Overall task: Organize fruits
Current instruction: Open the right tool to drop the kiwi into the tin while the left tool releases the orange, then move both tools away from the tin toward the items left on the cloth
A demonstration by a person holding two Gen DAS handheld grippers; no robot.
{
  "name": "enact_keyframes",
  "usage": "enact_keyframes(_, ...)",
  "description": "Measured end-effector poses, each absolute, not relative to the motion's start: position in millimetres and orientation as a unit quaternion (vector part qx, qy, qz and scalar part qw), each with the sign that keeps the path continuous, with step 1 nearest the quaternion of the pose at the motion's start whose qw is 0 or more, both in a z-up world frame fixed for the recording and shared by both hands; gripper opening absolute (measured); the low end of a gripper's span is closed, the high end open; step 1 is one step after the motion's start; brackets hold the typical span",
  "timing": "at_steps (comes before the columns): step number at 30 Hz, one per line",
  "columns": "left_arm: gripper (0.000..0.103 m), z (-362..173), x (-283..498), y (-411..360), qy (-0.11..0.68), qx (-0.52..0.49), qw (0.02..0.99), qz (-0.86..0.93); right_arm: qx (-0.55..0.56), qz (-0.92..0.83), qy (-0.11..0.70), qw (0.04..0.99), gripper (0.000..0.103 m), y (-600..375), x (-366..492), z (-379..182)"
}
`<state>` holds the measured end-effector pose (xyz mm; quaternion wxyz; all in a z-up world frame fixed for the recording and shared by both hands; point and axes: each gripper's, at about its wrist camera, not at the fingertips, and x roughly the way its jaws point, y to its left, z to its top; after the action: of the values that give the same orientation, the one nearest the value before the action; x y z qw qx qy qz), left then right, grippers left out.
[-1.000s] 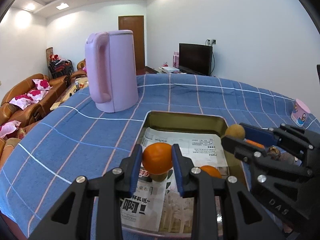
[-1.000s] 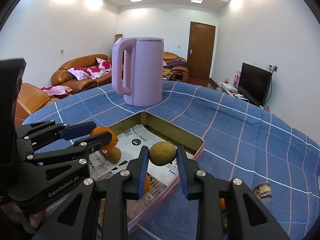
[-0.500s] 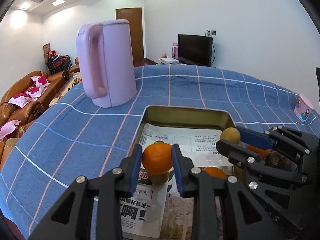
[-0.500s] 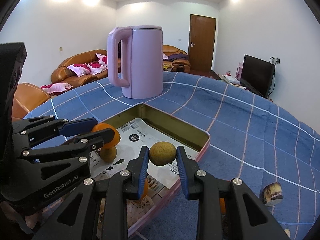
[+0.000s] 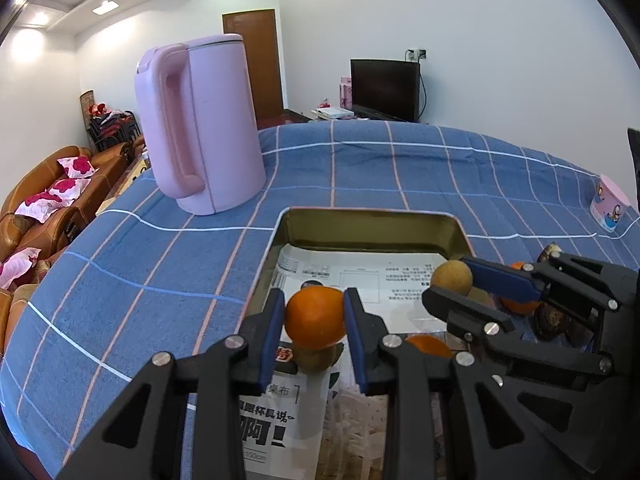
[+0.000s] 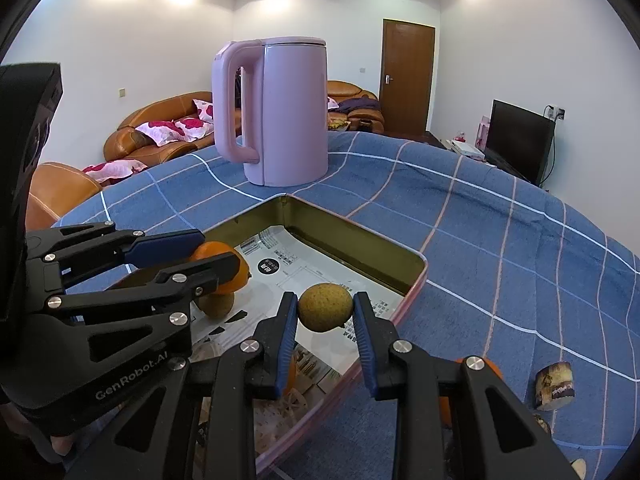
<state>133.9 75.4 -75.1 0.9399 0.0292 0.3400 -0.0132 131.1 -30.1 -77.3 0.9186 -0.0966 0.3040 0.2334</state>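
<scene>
A table (image 5: 360,168) under a blue checked cloth carries a pink kettle (image 5: 200,124) and, nearer, a paper-lined metal tray (image 5: 372,226). Above the tray, the left claw (image 5: 316,316) is clamped on an orange (image 5: 316,316), directly over a brownish fruit (image 5: 316,356) lying on the paper. Beside it the right claw (image 6: 325,308) pinches a tan round fruit (image 6: 325,308) between its blue pads, above the tray's right part

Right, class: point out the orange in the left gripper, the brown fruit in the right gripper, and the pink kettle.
orange (image 5: 316,316), left wrist view, centre of its front skin.
brown fruit (image 6: 325,307), right wrist view, middle of its rough skin.
pink kettle (image 6: 294,112), right wrist view, middle of its body.
</scene>
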Motion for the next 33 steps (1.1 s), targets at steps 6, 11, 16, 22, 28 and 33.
enact_keyframes(6, 0.033, -74, 134, 72, 0.339, 0.034, 0.940, -0.011, -0.095, 0.235, 0.305, 0.918, 0.030, -32, 130, -77)
enact_keyframes(11, 0.033, -74, 134, 73, 0.339, 0.034, 0.940, -0.011, -0.095, 0.236, 0.306, 0.917, 0.031, -32, 130, -77)
enact_keyframes(16, 0.032, -73, 134, 72, 0.337, 0.036, 0.941, -0.010, -0.095, 0.235, 0.304, 0.918, 0.031, -32, 129, -77)
enact_keyframes(22, 0.033, -69, 131, 74, 0.334, 0.035, 0.942, -0.009, -0.087, 0.230, 0.297, 0.923, 0.039, -36, 128, -75)
enact_keyframes(28, 0.041, -66, 128, 76, 0.330, 0.032, 0.943, -0.005, -0.082, 0.227, 0.288, 0.927, 0.041, -39, 124, -73)
enact_keyframes(33, 0.053, -63, 123, 80, 0.326, 0.028, 0.945, 0.000, -0.077, 0.224, 0.279, 0.931, 0.043, -42, 120, -72)
